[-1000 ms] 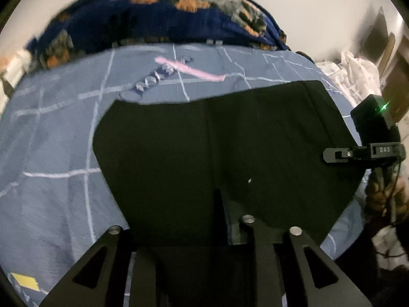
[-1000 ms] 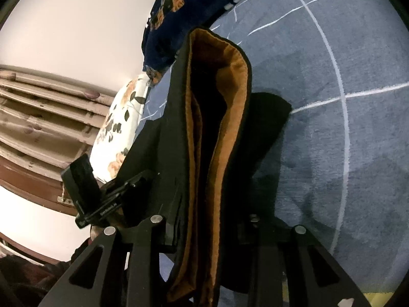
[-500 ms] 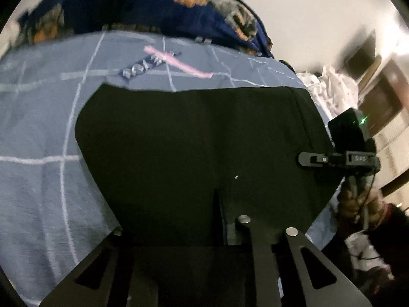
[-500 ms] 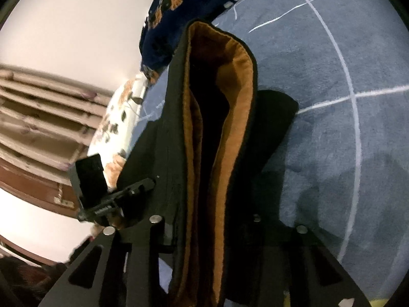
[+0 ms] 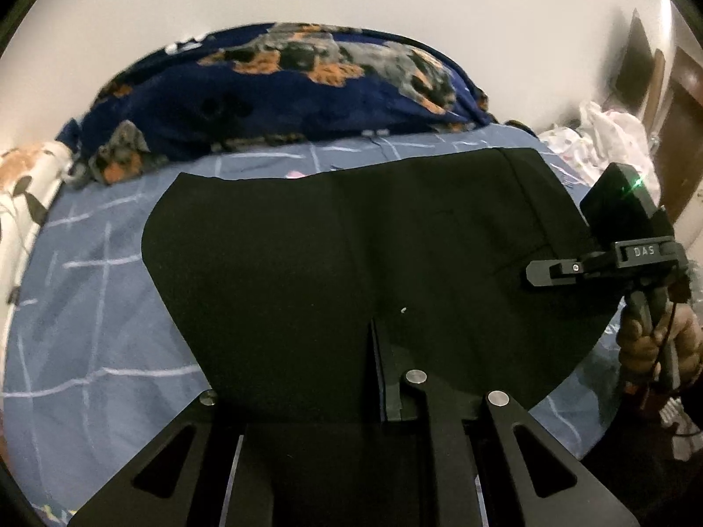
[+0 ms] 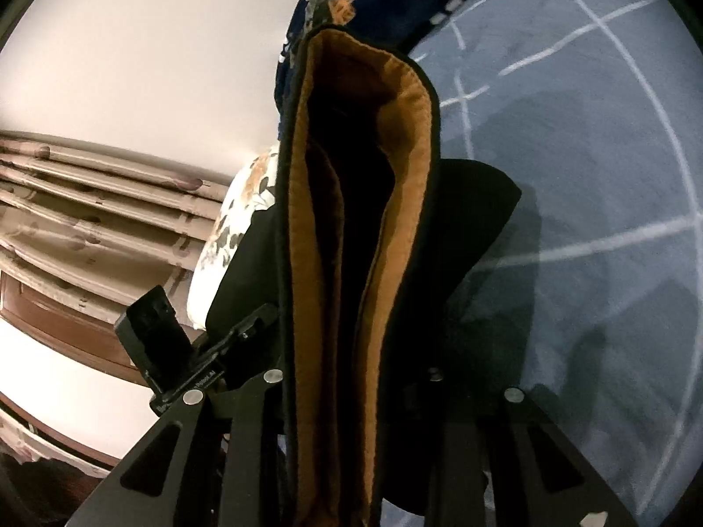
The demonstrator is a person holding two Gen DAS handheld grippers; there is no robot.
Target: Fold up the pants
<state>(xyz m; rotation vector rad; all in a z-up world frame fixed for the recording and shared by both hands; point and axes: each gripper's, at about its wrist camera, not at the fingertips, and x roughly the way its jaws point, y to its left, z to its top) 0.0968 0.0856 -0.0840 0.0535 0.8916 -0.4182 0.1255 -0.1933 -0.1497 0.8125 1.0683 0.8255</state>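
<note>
Black pants (image 5: pixel 351 241) hang stretched over the blue bed sheet (image 5: pixel 88 307), held between both grippers. My left gripper (image 5: pixel 378 351) is shut on their near edge, with cloth draped over its fingers. At the right of the left wrist view, my right gripper (image 5: pixel 542 273), held by a hand (image 5: pixel 646 347), pinches the pants' right side. In the right wrist view the pants (image 6: pixel 316 241) show an orange-brown lining. They stand edge-on between the shut pads of my right gripper (image 6: pixel 351 395). My left gripper (image 6: pixel 259 320) bites the cloth at the left.
A dark blue patterned blanket (image 5: pixel 285 96) is piled along the bed's far side against a pale wall. A flowered pillow (image 5: pixel 22 193) lies at the left. White clothes (image 5: pixel 606 140) sit at the right by a brown door. A wooden headboard (image 6: pixel 88 219) is behind.
Both grippers have lifted the pants. In the left wrist view the cloth now covers the pink mark on the sheet, and more blanket and wall show. The left jaws closed further on the cloth.
</note>
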